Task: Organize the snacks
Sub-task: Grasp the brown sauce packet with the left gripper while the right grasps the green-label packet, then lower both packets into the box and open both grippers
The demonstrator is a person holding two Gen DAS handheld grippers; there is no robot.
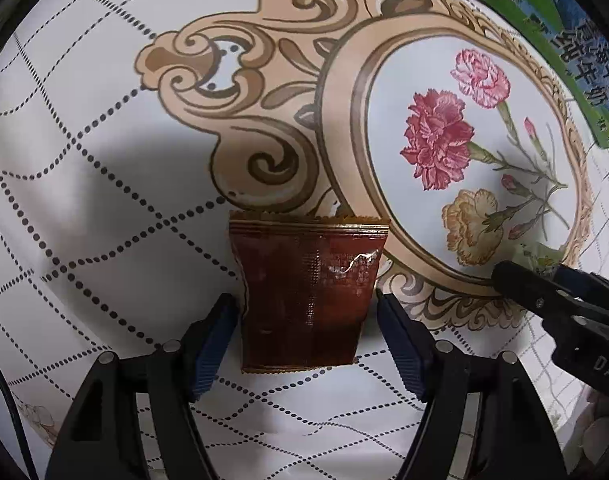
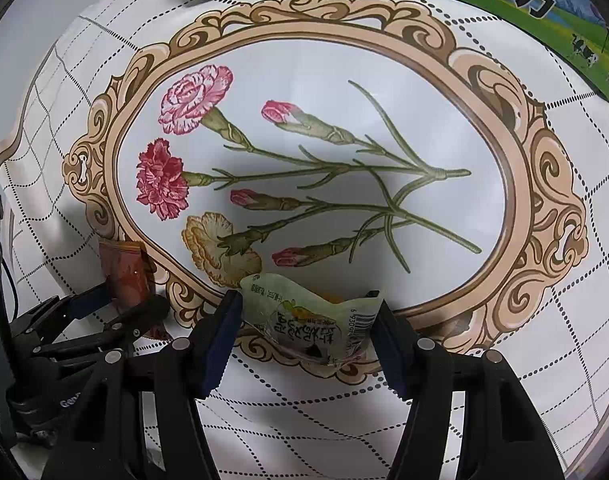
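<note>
Looking down through my left wrist camera, I see my left gripper (image 1: pixel 306 304) hanging over one dark red snack packet (image 1: pixel 306 296) that lies flat on the desk (image 1: pixel 104 200); the jaws stand apart on either side of it, the left pad at the packet's edge or just short of it, the right pad with a thin gap, so nothing is pinched; the packet sits at the lower edge of the printed ornate frame (image 1: pixel 264 92), with open white cloth to its left and below it; one green milk carton (image 1: pixel 576 52) is cut off at the top right corner; my right gripper (image 1: pixel 536 280) enters from the right edge, with a scrap of pale green wrapper showing beyond it, most of it hidden.

Turning to my right wrist camera, I see my right gripper (image 2: pixel 308 312) straddling one pale green snack packet (image 2: pixel 308 320) crumpled on the bottom rim of the frame; both pads touch or nearly touch its ends, and I cannot tell whether they press it; the oval with the carnations above is free room; my left gripper (image 2: pixel 120 304) shows at the lower left with the red packet between its fingers, partly hidden behind them; the carton runs along the top edge, cut off; its print and the wrapper's print are too warped to read.
</note>
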